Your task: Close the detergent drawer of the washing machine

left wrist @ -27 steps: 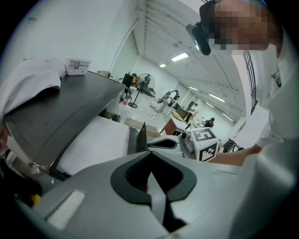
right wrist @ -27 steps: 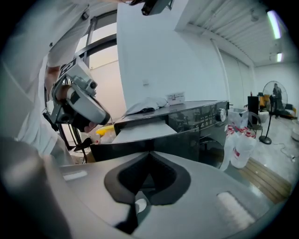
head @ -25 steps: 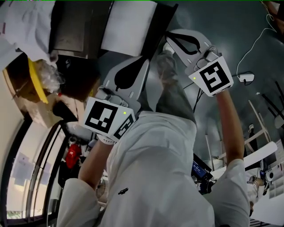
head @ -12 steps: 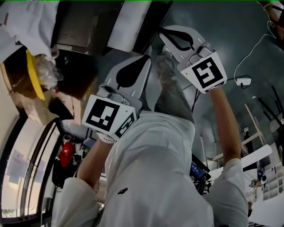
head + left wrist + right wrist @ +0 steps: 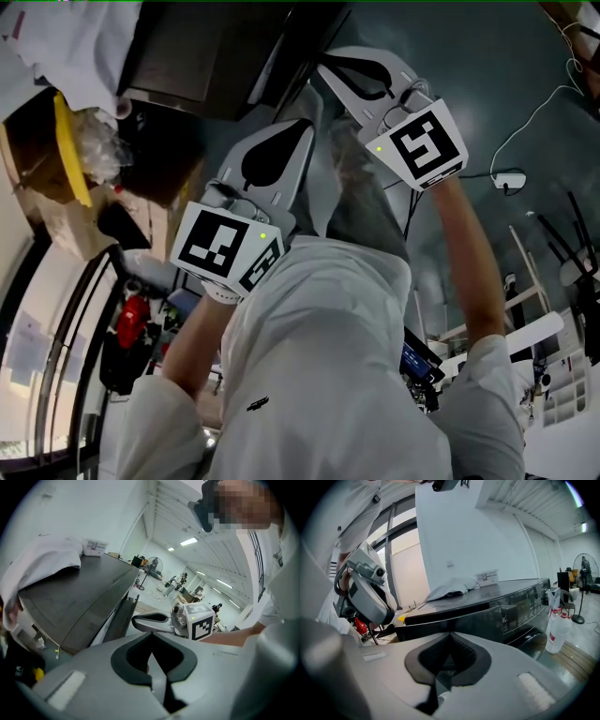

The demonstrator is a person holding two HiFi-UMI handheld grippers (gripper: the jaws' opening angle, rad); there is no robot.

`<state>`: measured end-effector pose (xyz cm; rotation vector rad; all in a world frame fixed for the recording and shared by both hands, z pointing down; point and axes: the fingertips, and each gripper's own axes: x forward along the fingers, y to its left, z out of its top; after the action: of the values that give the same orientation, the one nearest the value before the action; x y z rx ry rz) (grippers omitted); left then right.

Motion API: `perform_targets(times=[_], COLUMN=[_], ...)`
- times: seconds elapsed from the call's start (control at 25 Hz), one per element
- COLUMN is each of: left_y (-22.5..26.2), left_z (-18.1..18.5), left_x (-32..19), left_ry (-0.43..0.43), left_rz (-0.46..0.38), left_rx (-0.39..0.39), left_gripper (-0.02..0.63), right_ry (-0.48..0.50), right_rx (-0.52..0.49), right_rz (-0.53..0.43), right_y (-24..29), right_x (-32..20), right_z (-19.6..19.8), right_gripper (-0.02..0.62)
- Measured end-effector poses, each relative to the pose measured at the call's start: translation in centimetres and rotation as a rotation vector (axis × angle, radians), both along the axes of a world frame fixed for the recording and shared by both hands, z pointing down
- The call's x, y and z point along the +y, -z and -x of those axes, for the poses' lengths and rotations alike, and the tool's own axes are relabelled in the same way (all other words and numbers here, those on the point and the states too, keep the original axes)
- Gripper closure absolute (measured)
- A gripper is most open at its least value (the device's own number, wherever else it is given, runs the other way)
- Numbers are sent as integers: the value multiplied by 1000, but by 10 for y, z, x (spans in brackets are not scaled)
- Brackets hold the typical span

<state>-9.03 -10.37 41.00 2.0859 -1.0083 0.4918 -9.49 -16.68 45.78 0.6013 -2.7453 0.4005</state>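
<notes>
The person in the white shirt holds both tools up in front of the chest, short of the dark grey, glossy-fronted washing machine (image 5: 487, 606). The left gripper (image 5: 151, 639) has its jaws pressed together with nothing between them. It is the lower of the two from the head view, with its black-and-white marker cube nearest the body. The right gripper (image 5: 450, 637) is likewise closed on nothing, its tips meeting in front of the machine's upper front band. It is held higher and further forward than the left one, and neither tool touches the machine. A crumpled white cloth (image 5: 450, 587) lies on the machine's top near its back edge by the wall. A small white printed card (image 5: 486, 577) stands just beside the cloth on that back edge. The lit control panel (image 5: 520, 609) sits toward the right end of the front. The detergent drawer should be in that same upper band, but I can't pick it out or tell whether it is flush.
</notes>
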Motion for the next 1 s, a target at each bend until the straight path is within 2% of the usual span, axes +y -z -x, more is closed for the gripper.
perform_targets(times=[0.24,0.32,0.48,0.6,0.84,1.0], left_y=[-6,-9,-14,-14,-16,-15], left_z=[23,26,30,32,34,37], left_x=[-11,-12,-12,-13,-17,-15], left_ry=[22,26,27,25,10,10], left_rz=[6,12,18,20,25,11], left_rx=[5,8,15,19,7,4], left_gripper=[592,594,592,592,592,592], right_ry=[23,19,81,101,58,34], right_rx=[-10,-28,7,14,-31,1], right_rz=[9,28,-23,-24,0,10], right_y=[-5,-5,-4,-5,-4,-7], right_x=[-13,-14,-13,-12,-16,-18], right_z=[31,31,31,31,32,42], right_gripper=[594,594,591,591,591,589])
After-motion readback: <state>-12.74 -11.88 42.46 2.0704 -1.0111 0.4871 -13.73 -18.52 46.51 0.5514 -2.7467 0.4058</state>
